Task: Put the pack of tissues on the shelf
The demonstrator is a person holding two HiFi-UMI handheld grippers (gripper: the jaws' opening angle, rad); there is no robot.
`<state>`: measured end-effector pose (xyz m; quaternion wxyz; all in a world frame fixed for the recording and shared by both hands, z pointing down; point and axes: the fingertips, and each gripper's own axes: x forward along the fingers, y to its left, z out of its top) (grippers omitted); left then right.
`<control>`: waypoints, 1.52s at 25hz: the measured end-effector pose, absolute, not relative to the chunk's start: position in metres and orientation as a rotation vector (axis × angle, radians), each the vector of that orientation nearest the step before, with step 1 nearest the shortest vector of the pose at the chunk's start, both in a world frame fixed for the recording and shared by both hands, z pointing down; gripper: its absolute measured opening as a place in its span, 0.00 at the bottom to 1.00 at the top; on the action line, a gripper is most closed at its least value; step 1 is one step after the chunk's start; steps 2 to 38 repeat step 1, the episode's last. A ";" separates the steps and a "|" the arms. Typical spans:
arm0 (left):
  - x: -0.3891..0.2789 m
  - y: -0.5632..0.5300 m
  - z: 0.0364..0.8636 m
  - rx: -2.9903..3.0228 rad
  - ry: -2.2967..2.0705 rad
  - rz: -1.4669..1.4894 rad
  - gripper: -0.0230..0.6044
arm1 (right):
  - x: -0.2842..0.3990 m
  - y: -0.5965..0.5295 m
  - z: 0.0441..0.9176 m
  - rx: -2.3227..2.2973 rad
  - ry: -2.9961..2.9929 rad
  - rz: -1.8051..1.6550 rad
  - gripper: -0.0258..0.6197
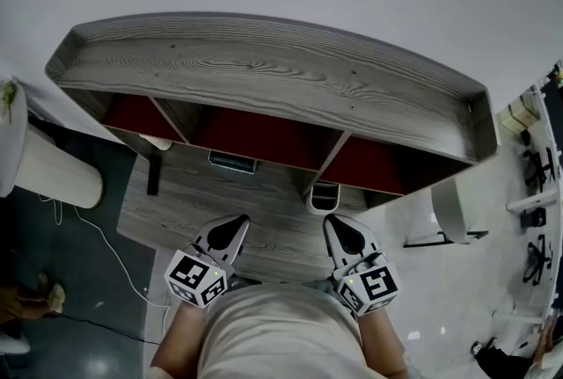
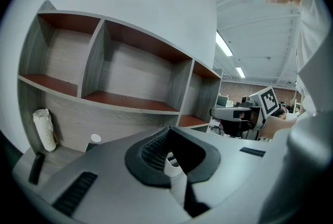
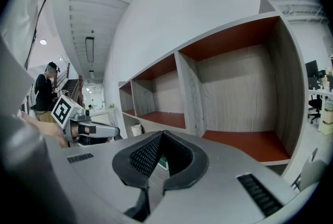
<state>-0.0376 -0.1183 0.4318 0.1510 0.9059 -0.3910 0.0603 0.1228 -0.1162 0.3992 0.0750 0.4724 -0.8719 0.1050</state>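
The pack of tissues is a dark teal packet lying on the desk under the shelf's middle compartment. Through the right gripper's jaw window a green bit of it shows. My left gripper hovers over the desk's near part, a little short of the pack, jaws shut and empty. My right gripper hangs beside it to the right, also shut with nothing held. The three shelf compartments, with red-brown floors, stand empty.
A white cup stands on the desk just ahead of the right gripper. A white rolled bundle sits at the desk's left under the shelf, and a small white disc lies near it. A white cylinder stands left of the desk.
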 end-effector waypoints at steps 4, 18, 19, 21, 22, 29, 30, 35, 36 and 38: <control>-0.035 -0.118 0.432 2.601 -1.124 0.171 0.06 | 0.124 -0.117 0.399 1.415 -2.619 0.312 0.08; -0.035 -0.118 0.432 2.601 -1.124 0.171 0.06 | 0.124 -0.117 0.399 1.415 -2.619 0.312 0.08; -0.035 -0.118 0.432 2.601 -1.124 0.171 0.06 | 0.124 -0.117 0.399 1.415 -2.619 0.312 0.08; -0.035 -0.118 0.432 2.601 -1.124 0.171 0.06 | 0.124 -0.117 0.399 1.415 -2.619 0.312 0.08; -0.035 -0.118 0.432 2.601 -1.124 0.171 0.06 | 0.124 -0.117 0.399 1.415 -2.619 0.312 0.08; -0.035 -0.118 0.432 2.601 -1.124 0.171 0.06 | 0.124 -0.117 0.399 1.415 -2.619 0.312 0.08; -0.035 -0.118 0.432 2.601 -1.124 0.171 0.06 | 0.124 -0.117 0.399 1.415 -2.619 0.312 0.08; -0.035 -0.118 0.432 2.601 -1.124 0.171 0.06 | 0.124 -0.117 0.399 1.415 -2.619 0.312 0.08; -0.035 -0.118 0.432 2.601 -1.124 0.171 0.06 | 0.124 -0.117 0.399 1.415 -2.619 0.312 0.08; -0.035 -0.118 0.432 2.601 -1.124 0.171 0.06 | 0.124 -0.117 0.399 1.415 -2.619 0.312 0.08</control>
